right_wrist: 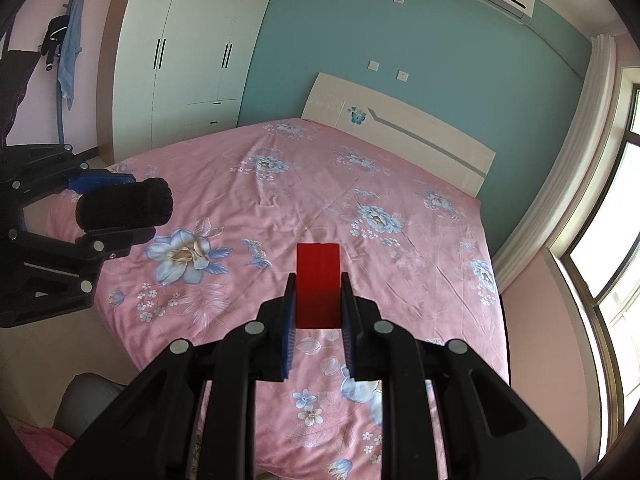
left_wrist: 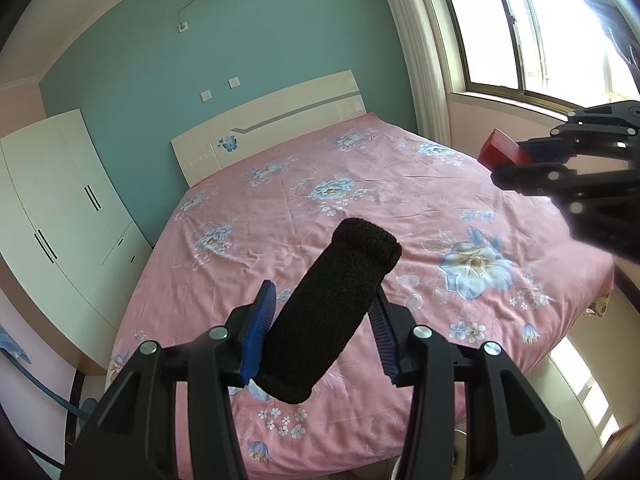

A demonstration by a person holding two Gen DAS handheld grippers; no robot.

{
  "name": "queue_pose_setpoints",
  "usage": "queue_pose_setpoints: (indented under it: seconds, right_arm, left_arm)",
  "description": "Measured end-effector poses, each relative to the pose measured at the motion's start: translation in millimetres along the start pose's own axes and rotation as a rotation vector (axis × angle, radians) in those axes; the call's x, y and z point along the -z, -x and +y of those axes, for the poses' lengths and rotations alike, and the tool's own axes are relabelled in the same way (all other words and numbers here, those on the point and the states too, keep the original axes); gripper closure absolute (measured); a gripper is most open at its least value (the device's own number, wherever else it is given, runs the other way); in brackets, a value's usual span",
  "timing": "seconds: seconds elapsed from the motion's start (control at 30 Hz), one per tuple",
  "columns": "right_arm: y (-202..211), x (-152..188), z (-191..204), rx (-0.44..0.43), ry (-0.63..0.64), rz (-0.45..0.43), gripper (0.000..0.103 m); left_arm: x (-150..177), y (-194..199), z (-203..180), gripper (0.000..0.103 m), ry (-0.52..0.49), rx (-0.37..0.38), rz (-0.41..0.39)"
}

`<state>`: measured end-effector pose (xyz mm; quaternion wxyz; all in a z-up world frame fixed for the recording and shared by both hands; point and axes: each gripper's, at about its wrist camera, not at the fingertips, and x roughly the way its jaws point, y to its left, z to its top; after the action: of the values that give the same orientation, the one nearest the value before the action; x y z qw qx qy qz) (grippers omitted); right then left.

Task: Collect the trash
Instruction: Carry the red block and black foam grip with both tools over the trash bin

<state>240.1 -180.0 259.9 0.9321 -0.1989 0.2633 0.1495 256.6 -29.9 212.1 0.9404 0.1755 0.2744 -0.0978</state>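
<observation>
My left gripper [left_wrist: 322, 302] is shut on a black foam cylinder [left_wrist: 332, 312] and holds it tilted above the foot of the bed. It also shows in the right wrist view [right_wrist: 120, 216], with the foam cylinder [right_wrist: 125, 208] lying across its jaws. My right gripper [right_wrist: 318, 284] is shut on a red block [right_wrist: 318, 280] and holds it above the pink floral bedsheet [right_wrist: 320, 184]. In the left wrist view the right gripper [left_wrist: 516, 158] comes in from the right edge with the red block [left_wrist: 502, 151] in its jaws.
A bed with a pink floral sheet [left_wrist: 320, 200] and a white headboard [left_wrist: 276, 120] fills the middle. A white wardrobe [right_wrist: 188, 48] stands to its left. A window [left_wrist: 540, 28] is on the right. A grey bin-like thing [right_wrist: 86, 404] sits low on the floor at left.
</observation>
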Motion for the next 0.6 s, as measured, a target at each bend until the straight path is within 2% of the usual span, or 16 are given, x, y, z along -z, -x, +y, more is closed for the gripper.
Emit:
queue_pose_setpoints:
  seconds: [0.27, 0.4, 0.6]
  right_arm:
    - [46.9, 15.3, 15.8, 0.006, 0.001, -0.021, 0.082]
    - [64.8, 25.5, 25.0, 0.036, 0.029, -0.028, 0.082]
    - [71.6, 44.3, 29.6, 0.028, 0.028, 0.0, 0.082]
  left_arm:
    - [21.1, 39.0, 2.1, 0.054, 0.003, -0.024, -0.023]
    - [35.2, 53.7, 2.3, 0.054, -0.011, -0.056, -0.028]
    - [55.3, 60.8, 2.7, 0.054, -0.017, -0.067, -0.007]
